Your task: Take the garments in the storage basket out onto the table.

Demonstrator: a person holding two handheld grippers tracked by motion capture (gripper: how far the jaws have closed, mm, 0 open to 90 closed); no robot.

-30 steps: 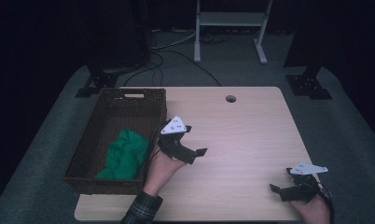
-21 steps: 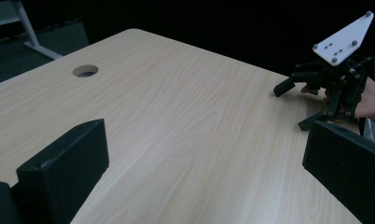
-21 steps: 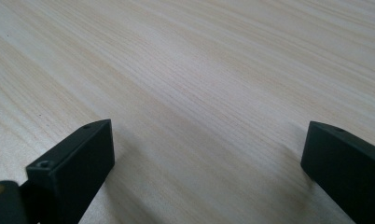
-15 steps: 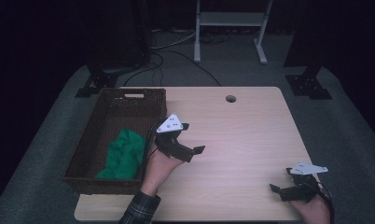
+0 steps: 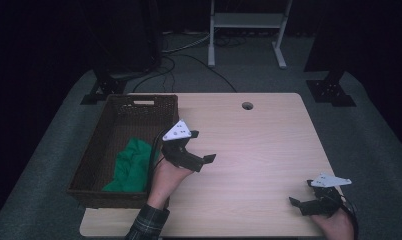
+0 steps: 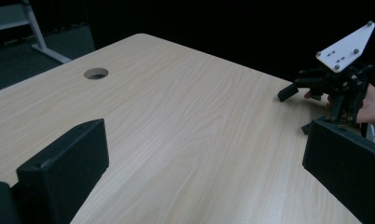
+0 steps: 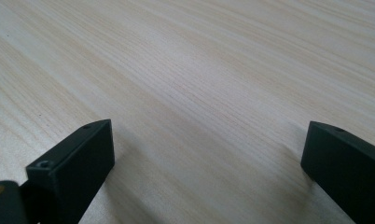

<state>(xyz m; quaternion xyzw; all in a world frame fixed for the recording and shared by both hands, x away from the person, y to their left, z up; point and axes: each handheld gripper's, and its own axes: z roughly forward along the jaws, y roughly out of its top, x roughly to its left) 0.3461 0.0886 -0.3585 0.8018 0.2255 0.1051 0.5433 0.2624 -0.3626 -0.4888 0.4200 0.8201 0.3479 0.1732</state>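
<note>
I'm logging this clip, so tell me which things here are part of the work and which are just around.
In the work: green cloth, wicker basket, left gripper, right gripper.
Just around: table, its cable hole, white stand, floor cables.

Bare table [image 5: 259, 145] lies open between the left claw [image 5: 201, 159] and the right claw [image 5: 301, 204]. The basket [image 5: 120, 118] walls off the left edge, just beside the left claw.

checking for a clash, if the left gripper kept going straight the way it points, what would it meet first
Probably bare table first. The left gripper aims low across the wood toward the right gripper, which sits slightly right of the line, so it might reach that further on. Depth is hard to judge.
</note>
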